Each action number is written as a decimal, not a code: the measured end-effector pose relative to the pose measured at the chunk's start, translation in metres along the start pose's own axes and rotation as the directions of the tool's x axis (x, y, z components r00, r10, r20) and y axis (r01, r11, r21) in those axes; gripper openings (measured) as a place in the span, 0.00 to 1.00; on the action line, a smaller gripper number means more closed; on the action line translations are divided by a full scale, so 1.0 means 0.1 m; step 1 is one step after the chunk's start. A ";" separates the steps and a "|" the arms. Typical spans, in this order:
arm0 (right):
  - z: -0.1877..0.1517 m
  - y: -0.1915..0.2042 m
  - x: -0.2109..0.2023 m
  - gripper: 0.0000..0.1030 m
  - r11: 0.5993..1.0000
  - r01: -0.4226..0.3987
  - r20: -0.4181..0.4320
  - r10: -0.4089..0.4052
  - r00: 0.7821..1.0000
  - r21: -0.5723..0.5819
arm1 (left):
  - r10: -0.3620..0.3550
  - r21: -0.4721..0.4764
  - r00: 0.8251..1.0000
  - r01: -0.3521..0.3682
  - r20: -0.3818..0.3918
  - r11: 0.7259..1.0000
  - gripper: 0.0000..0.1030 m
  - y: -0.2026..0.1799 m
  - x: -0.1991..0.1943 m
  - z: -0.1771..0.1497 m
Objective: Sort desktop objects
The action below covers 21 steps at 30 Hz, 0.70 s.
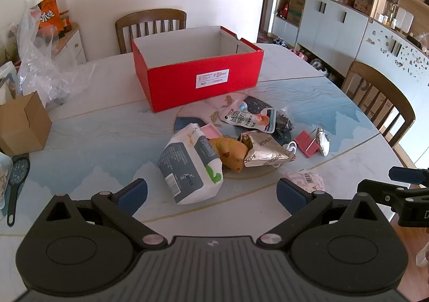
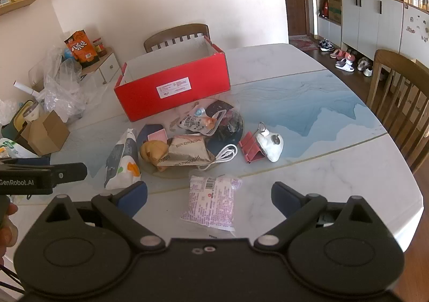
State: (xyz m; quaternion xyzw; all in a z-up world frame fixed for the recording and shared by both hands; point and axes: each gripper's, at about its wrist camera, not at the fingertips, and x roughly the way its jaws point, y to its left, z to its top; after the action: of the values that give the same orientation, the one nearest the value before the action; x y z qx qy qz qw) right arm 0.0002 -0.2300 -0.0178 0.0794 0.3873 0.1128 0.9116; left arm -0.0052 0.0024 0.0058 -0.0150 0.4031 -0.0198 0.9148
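just ahead of the right claw (image 2: 209, 198), wide open and empty, the pink packet (image 2: 210, 201) lies flat on the tabletop (image 2: 335, 168), long axis running away; the left claw (image 1: 211, 196), also open and empty, sits farther off

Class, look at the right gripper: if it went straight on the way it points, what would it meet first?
Most likely the pink snack packet, which lies between the open fingers of the right gripper; height above the table is unclear.

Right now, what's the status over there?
Left gripper open, empty. Right gripper open, over pink packet. Red box empty, items piled in front. Path clear.
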 end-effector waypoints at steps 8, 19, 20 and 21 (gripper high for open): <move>0.02 0.01 -0.02 0.96 1.000 0.000 0.002 0.000 1.000 -0.005 | -0.008 0.014 1.000 0.008 0.007 1.000 1.00 -0.02 -0.01 0.01; 0.01 0.05 -0.02 0.96 1.000 0.005 0.005 -0.005 1.000 -0.019 | -0.005 0.014 1.000 0.005 0.019 1.000 1.00 0.01 -0.02 0.01; 0.01 0.06 -0.01 0.96 1.000 0.004 0.004 -0.004 1.000 -0.022 | -0.009 0.011 1.000 0.008 0.022 1.000 1.00 0.02 -0.02 0.01; 0.01 0.07 -0.01 0.96 1.000 0.004 0.004 -0.004 1.000 -0.025 | -0.011 0.007 1.000 0.011 0.023 1.000 1.00 0.03 -0.02 0.01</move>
State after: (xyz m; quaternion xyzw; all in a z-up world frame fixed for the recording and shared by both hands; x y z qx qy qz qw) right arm -0.0005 -0.2241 -0.0146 0.0674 0.3841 0.1155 0.9136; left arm -0.0054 0.0055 0.0080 -0.0142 0.3923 -0.0263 0.9194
